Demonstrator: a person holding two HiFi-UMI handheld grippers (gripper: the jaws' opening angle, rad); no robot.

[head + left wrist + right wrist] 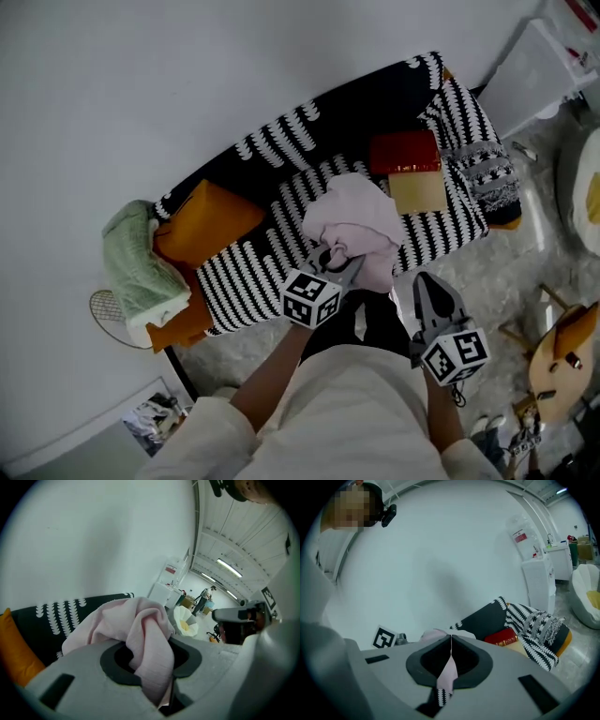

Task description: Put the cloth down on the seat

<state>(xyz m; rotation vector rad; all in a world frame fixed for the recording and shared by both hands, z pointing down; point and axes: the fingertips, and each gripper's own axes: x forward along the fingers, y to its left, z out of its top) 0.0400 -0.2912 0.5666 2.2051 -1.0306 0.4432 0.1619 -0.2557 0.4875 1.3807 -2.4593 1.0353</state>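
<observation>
A crumpled pale pink cloth hangs just over the front of the black-and-white patterned sofa seat. My left gripper is shut on its lower edge. In the left gripper view the cloth bulges up out of the jaws of the left gripper. My right gripper sits a little to the right of the cloth, shut and holding nothing. In the right gripper view the tips of the right gripper meet, and only a sliver of pink shows through the gap beyond them.
On the sofa lie an orange cushion, a green blanket over the left arm, a red box, a tan box and a patterned throw. A white cabinet stands at the right, and a wooden object sits on the floor.
</observation>
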